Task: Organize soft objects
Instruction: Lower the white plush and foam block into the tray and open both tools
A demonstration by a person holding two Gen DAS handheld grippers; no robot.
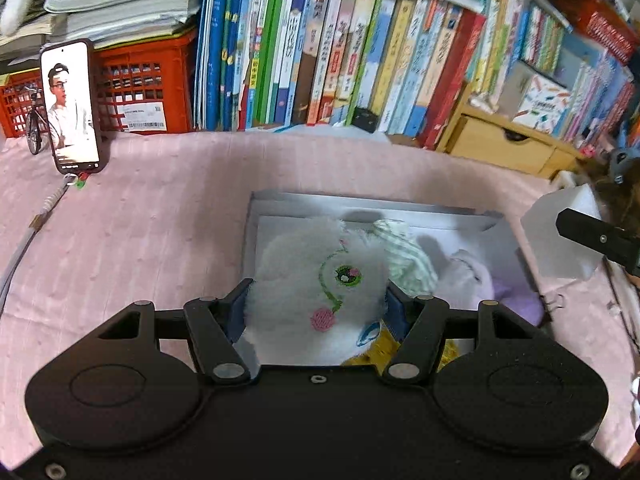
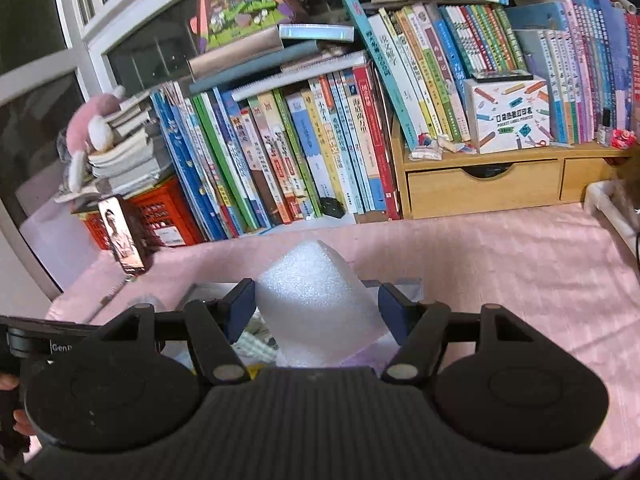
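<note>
Left wrist view: left claw grips the white plush toy at its compressible sides, above the box. Right claw brackets the light foam block; contact is unclear. Grip the foam's broad faces gently.

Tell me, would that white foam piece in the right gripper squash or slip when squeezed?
The white foam piece looks airy and bubbly, so it is probably very light. It likely dents a little under the right gripper, whose pads flank it. Its rough surface probably resists slipping.
</note>
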